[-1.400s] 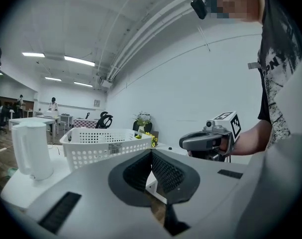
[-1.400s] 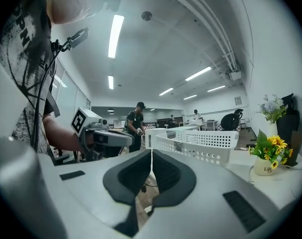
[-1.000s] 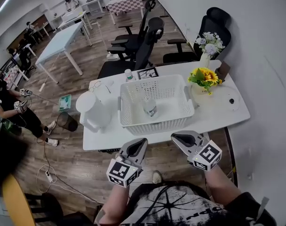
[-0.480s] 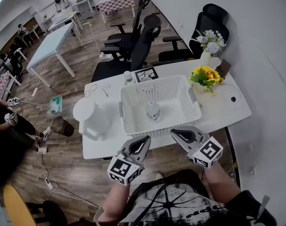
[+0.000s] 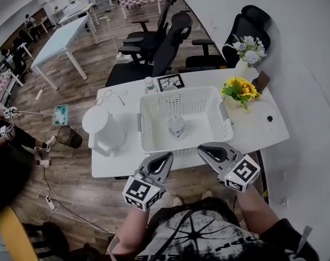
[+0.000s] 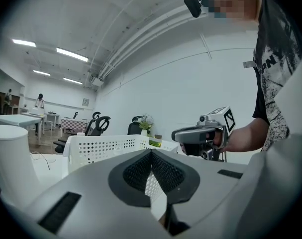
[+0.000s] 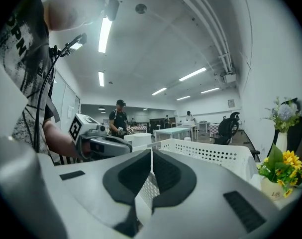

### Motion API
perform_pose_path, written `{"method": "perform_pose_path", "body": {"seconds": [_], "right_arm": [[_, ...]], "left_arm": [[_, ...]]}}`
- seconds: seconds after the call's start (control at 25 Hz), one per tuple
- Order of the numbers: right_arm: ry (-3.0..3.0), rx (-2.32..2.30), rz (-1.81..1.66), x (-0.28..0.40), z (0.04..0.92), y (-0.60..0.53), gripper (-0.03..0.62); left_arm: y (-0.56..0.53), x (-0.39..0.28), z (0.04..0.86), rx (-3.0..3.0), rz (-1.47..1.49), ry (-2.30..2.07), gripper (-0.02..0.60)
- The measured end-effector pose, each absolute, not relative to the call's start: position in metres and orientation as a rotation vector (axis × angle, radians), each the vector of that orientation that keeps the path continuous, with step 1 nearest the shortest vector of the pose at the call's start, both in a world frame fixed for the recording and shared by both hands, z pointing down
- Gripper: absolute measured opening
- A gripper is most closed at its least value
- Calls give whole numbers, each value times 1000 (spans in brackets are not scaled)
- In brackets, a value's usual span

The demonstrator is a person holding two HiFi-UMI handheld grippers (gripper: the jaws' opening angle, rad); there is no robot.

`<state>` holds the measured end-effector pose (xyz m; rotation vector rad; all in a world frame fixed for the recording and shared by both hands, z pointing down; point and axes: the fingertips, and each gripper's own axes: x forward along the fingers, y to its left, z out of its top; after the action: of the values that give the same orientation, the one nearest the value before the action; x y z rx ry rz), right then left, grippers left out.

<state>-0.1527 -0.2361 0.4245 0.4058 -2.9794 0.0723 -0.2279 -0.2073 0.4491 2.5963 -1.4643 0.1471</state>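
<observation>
White surface (image 5: pixel 251 129) in an open office. It bears a basket (image 5: pixel 144 125), with a jug (image 5: pixel 102 126) just left of it. Left gripper (image 5: pixel 167 156) and right gripper (image 5: pixel 204 149) hover at the basket's near wall. Both sets of fingers are closed and empty, so this reads as the approach. A small cup (image 5: pixel 176 127) stands inside the basket.

The person is holding the left gripper (image 5: pixel 165 157) at seven o'clock in the head view, pointing toward one o'clock. The right gripper (image 5: pixel 204 149) is sitting at five o'clock, pointing toward eleven. Both pairs of jaws are pressing together, gripping nothing.
</observation>
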Motion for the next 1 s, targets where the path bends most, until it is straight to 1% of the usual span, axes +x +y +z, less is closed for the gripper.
{"method": "perform_pose_path", "body": {"seconds": [0.28,0.48,0.6,0.76,0.88,1.0], "right_arm": [[-2916,307,-21,-163,401,-257,26],[-2843,220,-106,-186,391,-274,32],[-2772,177,-136,-204,396,-285,93],[-2678,134,-123,-226,417,-300,141],[-2600,106,-93,-239,440,-310,204],[-2547,102,-75,-250,463,-325,222]], "left_arm": [[-211,-228,452,2577,110,-1485,11],[-213,-239,454,2550,84,-1516,11],[-212,-246,452,2538,57,-1531,11],[-209,-252,450,2528,36,-1547,11],[-209,-257,451,2514,29,-1563,11],[-209,-262,452,2496,23,-1588,11]]}}
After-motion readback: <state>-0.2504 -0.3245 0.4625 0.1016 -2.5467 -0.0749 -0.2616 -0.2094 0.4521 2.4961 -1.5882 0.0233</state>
